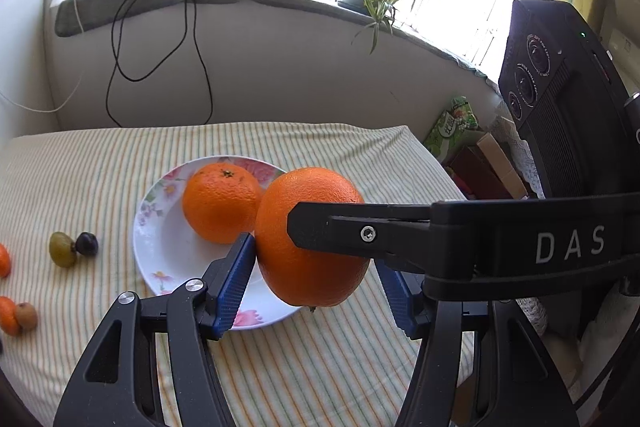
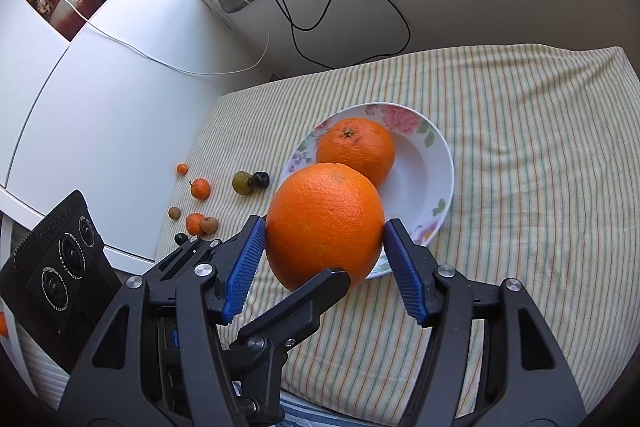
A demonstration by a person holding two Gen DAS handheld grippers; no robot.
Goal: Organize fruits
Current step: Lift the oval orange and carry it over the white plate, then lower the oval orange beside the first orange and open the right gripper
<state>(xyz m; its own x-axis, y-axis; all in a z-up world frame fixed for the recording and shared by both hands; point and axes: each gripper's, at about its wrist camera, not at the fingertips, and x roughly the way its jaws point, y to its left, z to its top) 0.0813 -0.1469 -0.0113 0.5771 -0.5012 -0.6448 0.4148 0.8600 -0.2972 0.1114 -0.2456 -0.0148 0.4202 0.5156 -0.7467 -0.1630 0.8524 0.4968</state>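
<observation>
We pinch the large round orange (image 2: 325, 223) between both blue-padded grippers, left gripper (image 1: 316, 267) and right gripper (image 2: 325, 259), probably for steadiness; the floral white plate (image 2: 436, 163) waits near.

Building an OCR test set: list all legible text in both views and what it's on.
"DAS": white letters on the black body of the right gripper, seen in the left wrist view.
Green packet by the table's far right: white characters, too blurred to read.
Camera block: fine print ringing each lens, too small to read.
Second camera block: embossed wording on top and print around the lenses, not legible.
Nothing else carries text.
</observation>
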